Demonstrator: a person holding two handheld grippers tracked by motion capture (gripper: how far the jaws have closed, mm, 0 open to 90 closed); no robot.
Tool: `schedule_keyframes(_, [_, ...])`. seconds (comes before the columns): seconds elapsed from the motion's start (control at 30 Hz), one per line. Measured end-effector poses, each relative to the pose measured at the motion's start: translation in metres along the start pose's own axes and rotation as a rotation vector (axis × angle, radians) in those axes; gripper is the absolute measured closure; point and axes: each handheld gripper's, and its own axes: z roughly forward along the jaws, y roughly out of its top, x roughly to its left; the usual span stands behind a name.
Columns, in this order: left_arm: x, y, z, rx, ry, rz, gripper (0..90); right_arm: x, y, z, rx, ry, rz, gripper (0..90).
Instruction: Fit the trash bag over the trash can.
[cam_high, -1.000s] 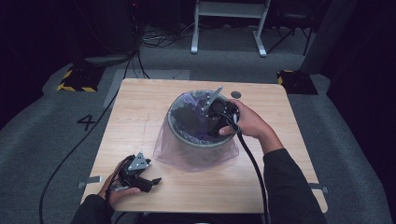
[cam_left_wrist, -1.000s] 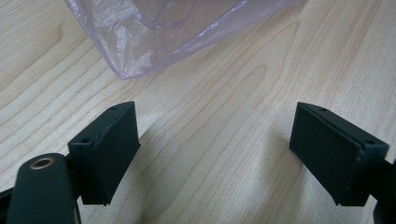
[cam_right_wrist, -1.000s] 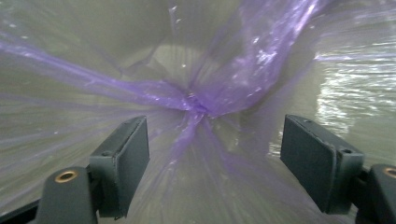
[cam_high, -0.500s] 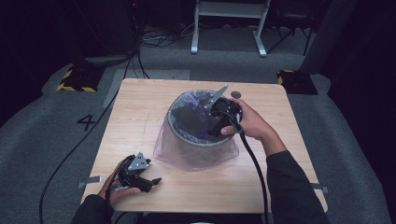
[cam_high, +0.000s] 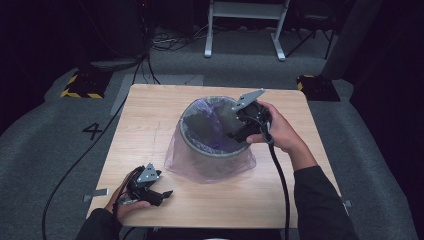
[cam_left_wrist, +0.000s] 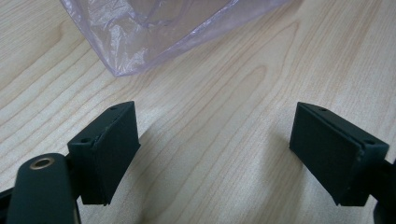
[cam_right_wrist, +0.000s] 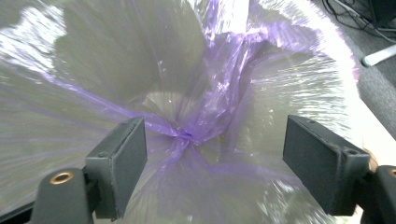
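1. Purple bin liner (cam_high: 210, 162) sits in the round grey bin (cam_high: 186, 131) near the middle of the wooden table (cam_high: 150, 115). Film is folded over the rim and hangs down the outer wall, pooling on the tabletop around the base.
2. Right gripper (cam_high: 239, 131) hangs over the bin's mouth on the person's right side, angled down into it. Jaws stand wide apart with nothing between the pads.
3. Right gripper view: the liner (cam_right_wrist: 196, 130) lines the inner wall but is gathered into a twisted knot toward the bottom, ahead of and between the spread jaws, not touching them. The bin floor shows pale through the film.
4. Left gripper (cam_high: 157, 196) rests on the table at the near left corner, well apart from the bin. Jaws wide, empty. Left gripper view: bare wood between the pads, a corner of the loose film (cam_left_wrist: 154, 32) lying ahead, untouched.
5. Judgement on progress: the liner is over the rim all round as far as the high view shows, so the fitting looks mostly done.
6. Left to do, by my reading: press the bunched film flat against the floor and wall, and perhaps tidy the slack skirt outside. Far rim is too dark to confirm seating.
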Motion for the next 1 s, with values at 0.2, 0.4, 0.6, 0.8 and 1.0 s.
schedule_keyframes(0.2, [0.000, 0.000, 0.000, 0.001, 0.000, 0.001, 15.1, -0.003, -0.007, -0.016, -0.054, -0.004, 0.028, 20.9])
schedule_keyframes(0.4, [0.000, 0.000, 0.000, 0.001, 0.000, 0.001, 15.1, -0.004, -0.017, -0.028, -0.068, -0.024, 0.047, 20.5])
schedule_keyframes(0.6, [0.000, 0.000, 0.000, 0.001, 0.000, 0.000, 15.1, -0.001, -0.024, -0.041, -0.114, -0.028, 0.038, 19.2])
schedule_keyframes(0.8, [0.000, 0.000, 0.000, 0.002, 0.000, 0.000, 15.0, 0.001, -0.033, -0.047, -0.108, -0.055, 0.038, 18.8])
schedule_keyframes(1.0, [0.000, 0.000, 0.000, 0.001, 0.000, 0.000, 15.1, 0.001, -0.039, -0.049, -0.098, -0.067, 0.045, 18.4])
